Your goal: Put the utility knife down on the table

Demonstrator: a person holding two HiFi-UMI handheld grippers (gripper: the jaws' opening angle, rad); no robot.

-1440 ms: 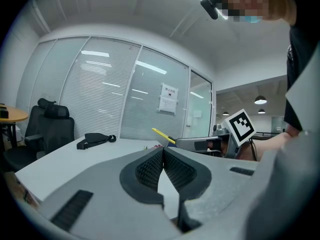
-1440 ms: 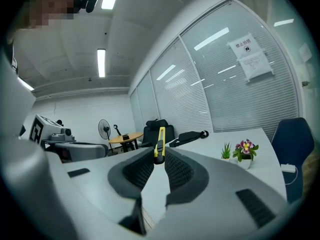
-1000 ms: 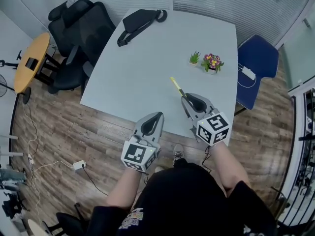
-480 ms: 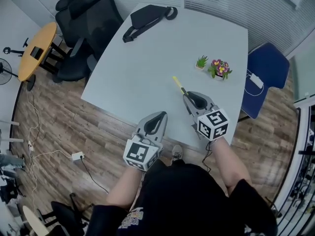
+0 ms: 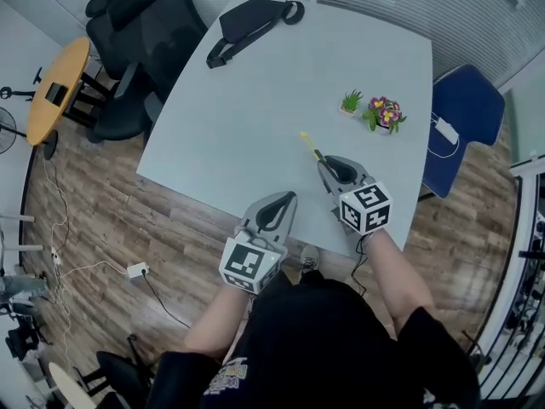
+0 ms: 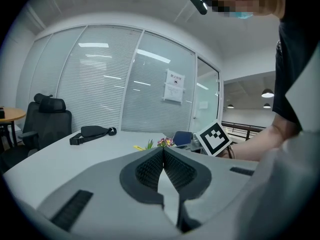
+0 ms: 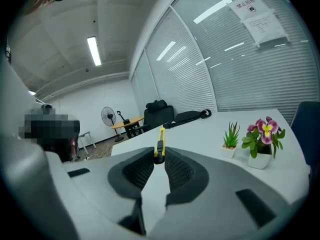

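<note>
The right gripper [image 5: 322, 162] grasps the utility knife [image 5: 307, 145] in its jaws by the dark end, close to the near edge of the tabletop [image 5: 255, 100]. The yellow tip points away toward the bare middle, and the plants [image 5: 375, 109] stand off to the right. The left gripper [image 5: 288, 197] has its jaws clenched, empty.

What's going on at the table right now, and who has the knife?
A person works with a handheld gripper in each hand. The right gripper is shut on the yellow utility knife, holding it by one end out over the grey table; it is not yet put down. The left gripper is shut and empty, near the table's near edge. A black bag, a small green plant and a flower pot sit farther off.
</note>
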